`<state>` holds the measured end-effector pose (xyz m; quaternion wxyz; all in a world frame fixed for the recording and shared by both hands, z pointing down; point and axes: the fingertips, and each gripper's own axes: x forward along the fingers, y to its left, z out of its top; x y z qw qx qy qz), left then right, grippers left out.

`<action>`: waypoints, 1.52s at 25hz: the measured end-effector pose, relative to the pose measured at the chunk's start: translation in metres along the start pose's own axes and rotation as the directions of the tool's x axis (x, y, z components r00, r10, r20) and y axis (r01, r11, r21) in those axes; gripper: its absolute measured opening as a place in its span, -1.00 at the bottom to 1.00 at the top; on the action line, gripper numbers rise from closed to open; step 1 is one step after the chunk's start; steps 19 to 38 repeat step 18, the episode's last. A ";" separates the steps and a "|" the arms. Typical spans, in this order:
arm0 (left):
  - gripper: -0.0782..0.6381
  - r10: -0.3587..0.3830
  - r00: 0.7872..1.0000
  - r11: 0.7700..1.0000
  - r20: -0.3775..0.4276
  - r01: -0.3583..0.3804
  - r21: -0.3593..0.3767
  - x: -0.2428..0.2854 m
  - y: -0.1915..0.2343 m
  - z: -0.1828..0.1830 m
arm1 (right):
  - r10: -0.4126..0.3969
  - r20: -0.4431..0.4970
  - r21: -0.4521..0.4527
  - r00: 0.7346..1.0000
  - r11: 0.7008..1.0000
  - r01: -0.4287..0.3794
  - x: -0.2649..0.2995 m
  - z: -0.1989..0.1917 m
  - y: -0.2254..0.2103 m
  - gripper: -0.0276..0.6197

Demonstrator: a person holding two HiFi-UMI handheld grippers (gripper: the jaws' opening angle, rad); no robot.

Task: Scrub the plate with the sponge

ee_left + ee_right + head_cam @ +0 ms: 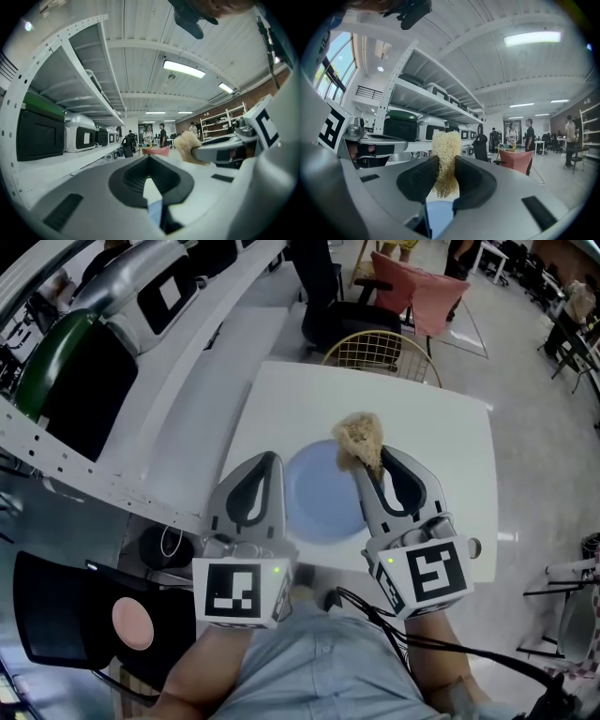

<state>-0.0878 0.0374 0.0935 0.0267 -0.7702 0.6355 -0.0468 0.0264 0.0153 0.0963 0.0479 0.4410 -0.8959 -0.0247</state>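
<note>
White desk w/ a pale blue plate near the middle, toward its near edge. L tool sits at the plate's left rim, tips pointing far. In the left gripper view its jaws meet at the tips w/ nothing between them, and a sliver of plate shows through the gap below. Can't tell if it presses on the rim.

R tool is on the plate's right side, clamped on a tan, fibrous sponge. The right gripper view has the sponge pinched upright between both pads, sticking out above & below the tips, w/ the plate under it. From the head view the sponge is over the plate's far-right rim; contact w/ the plate is unclear.

Past the desk's far edge: a wire chair, then a pink chair. At left, a white shelf unit w/ hard cases.
</note>
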 end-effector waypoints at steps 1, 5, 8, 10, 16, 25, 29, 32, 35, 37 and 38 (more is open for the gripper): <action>-0.74 0.001 1.000 1.000 0.002 -0.001 0.001 0.000 0.000 0.000 | 0.004 0.004 -0.001 1.000 1.000 -0.004 0.000 0.001 0.000 -0.58; -0.74 0.000 1.000 1.000 0.000 0.000 -0.010 0.001 -0.002 0.003 | 0.016 0.012 -0.006 1.000 1.000 -0.016 0.002 0.003 0.002 -0.58; -0.74 0.000 1.000 1.000 0.007 0.000 0.001 0.002 -0.001 0.005 | 0.019 0.015 -0.009 1.000 1.000 -0.019 0.003 0.005 0.002 -0.58; -0.74 -0.004 1.000 1.000 0.005 0.004 -0.002 0.003 -0.003 0.005 | 0.019 0.016 -0.009 1.000 1.000 -0.019 0.003 0.005 0.002 -0.58; -0.74 -0.012 1.000 1.000 0.016 0.012 0.012 0.007 -0.002 0.004 | 0.018 0.009 -0.008 1.000 1.000 -0.018 0.005 0.001 0.000 -0.58; -0.74 -0.012 1.000 1.000 0.020 0.012 0.017 0.008 -0.001 0.002 | 0.018 0.008 -0.009 1.000 1.000 -0.018 0.006 0.000 -0.001 -0.58; -0.74 -0.012 1.000 1.000 0.020 0.012 0.017 0.008 -0.001 0.002 | 0.018 0.008 -0.009 1.000 1.000 -0.018 0.006 0.000 -0.001 -0.58; -0.74 -0.012 1.000 1.000 0.020 0.012 0.017 0.008 -0.001 0.002 | 0.018 0.008 -0.009 1.000 1.000 -0.018 0.006 0.000 -0.001 -0.58; -0.74 -0.012 1.000 1.000 0.020 0.012 0.017 0.008 -0.001 0.002 | 0.018 0.008 -0.009 1.000 1.000 -0.018 0.006 0.000 -0.001 -0.58; -0.74 -0.012 1.000 1.000 0.020 0.012 0.017 0.008 -0.001 0.002 | 0.018 0.008 -0.009 1.000 1.000 -0.018 0.006 0.000 -0.001 -0.58; -0.74 -0.012 1.000 1.000 0.020 0.012 0.017 0.008 -0.001 0.002 | 0.018 0.008 -0.009 1.000 1.000 -0.018 0.006 0.000 -0.001 -0.58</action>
